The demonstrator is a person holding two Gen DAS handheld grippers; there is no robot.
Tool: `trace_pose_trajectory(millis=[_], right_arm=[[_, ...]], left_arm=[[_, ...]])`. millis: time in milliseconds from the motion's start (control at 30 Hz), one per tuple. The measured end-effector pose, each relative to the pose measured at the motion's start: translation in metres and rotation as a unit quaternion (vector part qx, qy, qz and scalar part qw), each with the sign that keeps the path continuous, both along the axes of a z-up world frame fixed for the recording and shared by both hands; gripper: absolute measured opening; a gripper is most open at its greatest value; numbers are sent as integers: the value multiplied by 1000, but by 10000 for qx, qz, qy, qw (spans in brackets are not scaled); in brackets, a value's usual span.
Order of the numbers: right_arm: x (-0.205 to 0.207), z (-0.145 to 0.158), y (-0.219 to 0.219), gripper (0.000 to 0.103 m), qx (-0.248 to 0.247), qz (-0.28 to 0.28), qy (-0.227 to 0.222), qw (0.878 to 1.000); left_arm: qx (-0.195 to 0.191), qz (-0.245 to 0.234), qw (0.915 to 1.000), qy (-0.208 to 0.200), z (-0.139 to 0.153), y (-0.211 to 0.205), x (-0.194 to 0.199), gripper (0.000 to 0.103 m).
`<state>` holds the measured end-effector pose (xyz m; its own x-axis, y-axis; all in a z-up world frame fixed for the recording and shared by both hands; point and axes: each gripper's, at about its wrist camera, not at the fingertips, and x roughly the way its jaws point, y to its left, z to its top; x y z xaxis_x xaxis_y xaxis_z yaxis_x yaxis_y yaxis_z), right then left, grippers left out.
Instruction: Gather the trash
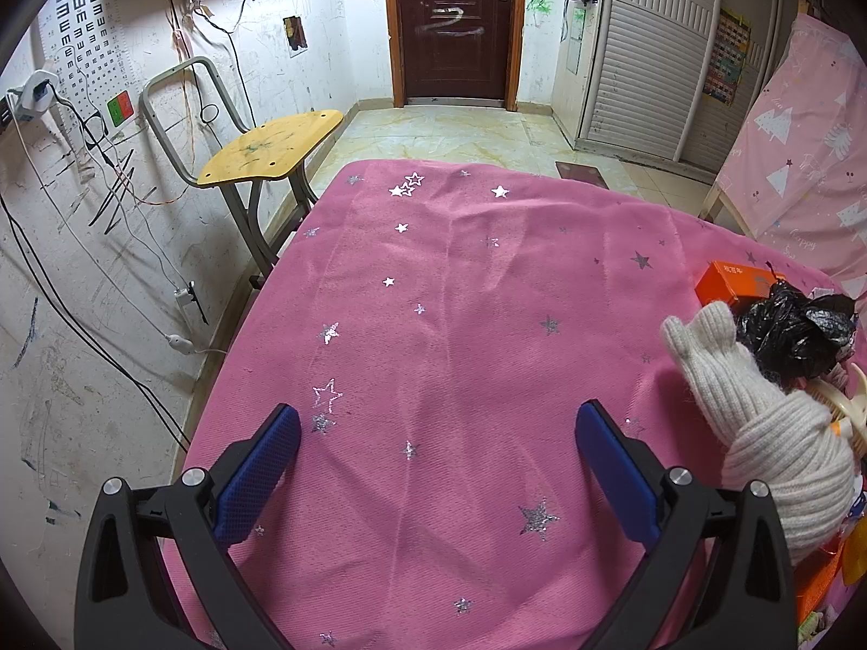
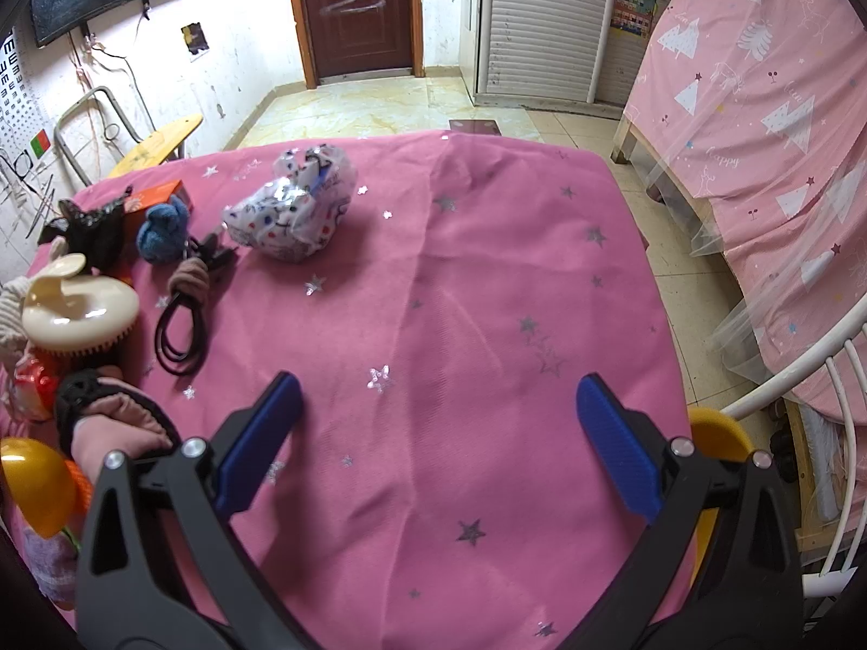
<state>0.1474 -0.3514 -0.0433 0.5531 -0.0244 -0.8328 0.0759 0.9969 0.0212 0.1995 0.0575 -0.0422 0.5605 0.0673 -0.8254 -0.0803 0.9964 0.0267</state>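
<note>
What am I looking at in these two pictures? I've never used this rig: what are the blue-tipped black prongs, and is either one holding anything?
Each picture comes from a camera on a hand-held two-finger gripper, looking forward along its fingers. The prongs are those fingers. The left gripper and right gripper are both open and empty above the pink star-patterned tablecloth. In the right view lie a crumpled white patterned plastic bag, a crumpled black plastic bag, a small orange box, a blue knitted item, a coiled black cable and a cream round brush. The left view shows a white knitted glove.
</note>
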Motion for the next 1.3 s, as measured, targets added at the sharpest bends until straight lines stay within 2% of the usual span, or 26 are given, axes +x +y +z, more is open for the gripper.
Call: trace_pose_trajectory(millis=[500, 567, 600, 700, 767, 867, 933, 1067, 1200, 1300], right_arm=[[0, 0, 0, 97, -1, 0, -1, 10000], [0, 0, 0, 97, 0, 0, -1, 10000], [0, 0, 0, 97, -1, 0, -1, 10000], [0, 0, 0, 97, -2, 1, -1, 10000], [0, 0, 0, 99, 19, 18, 3, 10000], [-3, -1, -2, 98, 153, 67, -58, 9998], [-11, 4, -10, 98, 269, -102, -269, 9992], [-49, 29, -20, 98, 231, -248, -1088, 9935], [-107, 57, -15, 98, 426, 182, -2160, 9753], [-136, 65, -8, 98, 693, 429, -2482, 9653]], left_arm=[[-52, 184, 9998, -32, 0, 0, 0, 94], [-142, 488, 9983, -293, 7, 11, -8, 94], [-178, 687, 9960, -551, 16, 18, -17, 94], [-338, 858, 9883, -1216, 44, 27, -47, 94], [-490, 722, 9825, -1648, 69, 23, -76, 94], [-592, 298, 9806, -1843, 89, 3, -105, 94], [-494, -29, 9796, -1946, 98, -17, -126, 94], [-208, -534, 9757, -2117, 107, -58, -160, 94], [-224, -706, 9741, -2135, 103, -84, -187, 94], [-247, -779, 9744, -2095, 96, -97, -204, 94]])
